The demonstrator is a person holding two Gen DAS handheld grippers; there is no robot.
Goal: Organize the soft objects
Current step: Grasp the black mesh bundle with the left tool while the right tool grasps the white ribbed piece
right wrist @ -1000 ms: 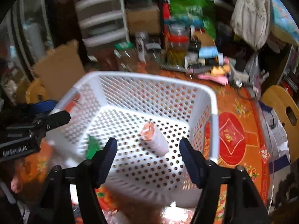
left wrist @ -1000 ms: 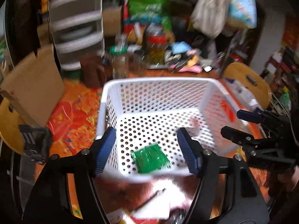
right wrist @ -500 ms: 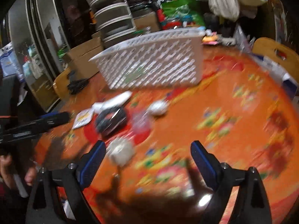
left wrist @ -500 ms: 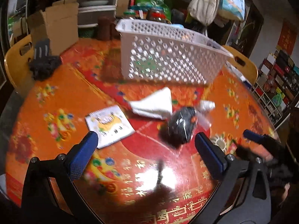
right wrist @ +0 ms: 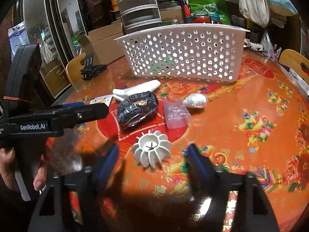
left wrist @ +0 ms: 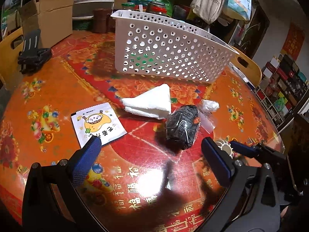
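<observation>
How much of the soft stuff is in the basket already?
Only something green shows through the holes of the white basket. Both grippers, left and right, are open and hold nothing. Left on the table: the folded tissue, black wrapped bundle, cartoon packet and small white bag.

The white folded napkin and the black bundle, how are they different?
The white folded napkin is bare, flat and triangular; the black bundle is dark, rounded and wrapped in shiny clear plastic. The napkin lies nearer the white basket; the bundle lies nearer the open left hand-held gripper. Both rest on the table.
</observation>
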